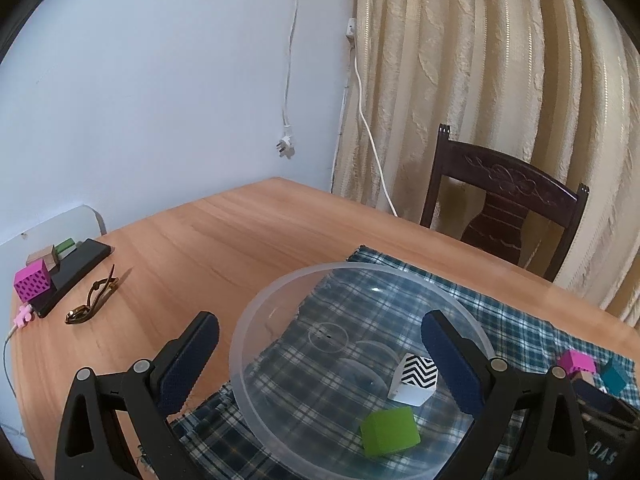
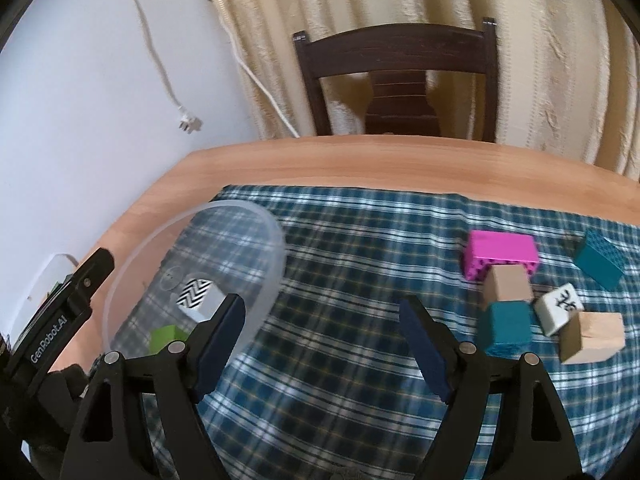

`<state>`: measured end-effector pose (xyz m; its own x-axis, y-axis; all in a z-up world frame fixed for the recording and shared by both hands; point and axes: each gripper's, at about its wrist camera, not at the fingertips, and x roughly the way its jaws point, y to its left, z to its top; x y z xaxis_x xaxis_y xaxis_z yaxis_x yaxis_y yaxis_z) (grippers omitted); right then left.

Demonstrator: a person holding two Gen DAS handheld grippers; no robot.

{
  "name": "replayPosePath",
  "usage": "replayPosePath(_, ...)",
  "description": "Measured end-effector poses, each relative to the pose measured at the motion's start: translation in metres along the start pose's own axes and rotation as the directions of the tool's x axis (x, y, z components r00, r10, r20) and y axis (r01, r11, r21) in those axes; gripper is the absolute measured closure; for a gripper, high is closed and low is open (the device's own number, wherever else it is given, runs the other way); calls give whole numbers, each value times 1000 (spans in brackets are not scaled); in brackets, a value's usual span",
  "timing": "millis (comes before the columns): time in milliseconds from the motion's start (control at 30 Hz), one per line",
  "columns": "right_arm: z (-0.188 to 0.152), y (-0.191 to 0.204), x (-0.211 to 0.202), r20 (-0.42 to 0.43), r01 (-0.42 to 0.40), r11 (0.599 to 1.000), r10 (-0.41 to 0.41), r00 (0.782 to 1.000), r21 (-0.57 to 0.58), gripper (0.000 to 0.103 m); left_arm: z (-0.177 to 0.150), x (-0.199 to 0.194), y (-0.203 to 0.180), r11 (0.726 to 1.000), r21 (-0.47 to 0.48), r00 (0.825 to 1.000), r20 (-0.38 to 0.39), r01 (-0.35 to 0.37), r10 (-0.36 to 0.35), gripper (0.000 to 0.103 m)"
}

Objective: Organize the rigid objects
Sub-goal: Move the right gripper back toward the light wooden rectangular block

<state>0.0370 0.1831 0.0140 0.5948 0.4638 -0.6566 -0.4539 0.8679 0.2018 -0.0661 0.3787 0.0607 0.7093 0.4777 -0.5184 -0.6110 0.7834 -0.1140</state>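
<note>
Two blocks lie in the clear plastic round bowl (image 1: 280,292): a white cube with a black zigzag top (image 1: 414,378) and a plain lime-green cube (image 1: 390,432), the green one nearer, the two slightly apart. The bowl stands on the left part of a blue-and-white checked cloth (image 2: 360,248) spread over the light wooden table (image 1: 224,232). On the right of the cloth six more blocks cluster: one magenta perforated block (image 2: 500,252), two teal ones (image 2: 506,330) (image 2: 600,264), two of bare pale wood (image 2: 510,286) (image 2: 592,336) and one white cube with a black scrawl (image 2: 558,308), most touching a neighbour, the far teal one apart. The left gripper (image 1: 320,360) hangs over the bowl, jaws wide apart and empty. The right gripper (image 2: 322,344) hovers above bare cloth between bowl and cluster, jaws likewise apart, holding nothing. At the table's far left sit a black flat device (image 1: 76,272), a few more blocks and folded sunglasses (image 1: 94,300).
</note>
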Motion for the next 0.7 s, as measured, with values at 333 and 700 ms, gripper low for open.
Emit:
replayPosePath(333,-4,-37,-13,9,117,991,-118,993,63,22,-2,0,-6,1000,26,1000,-3,7,-7,0)
replayPosePath(700,-6,-89,-36,39,217,963,-226,973,163,22,-4,-1,-12,999,52,1000,-1,9,-9,0)
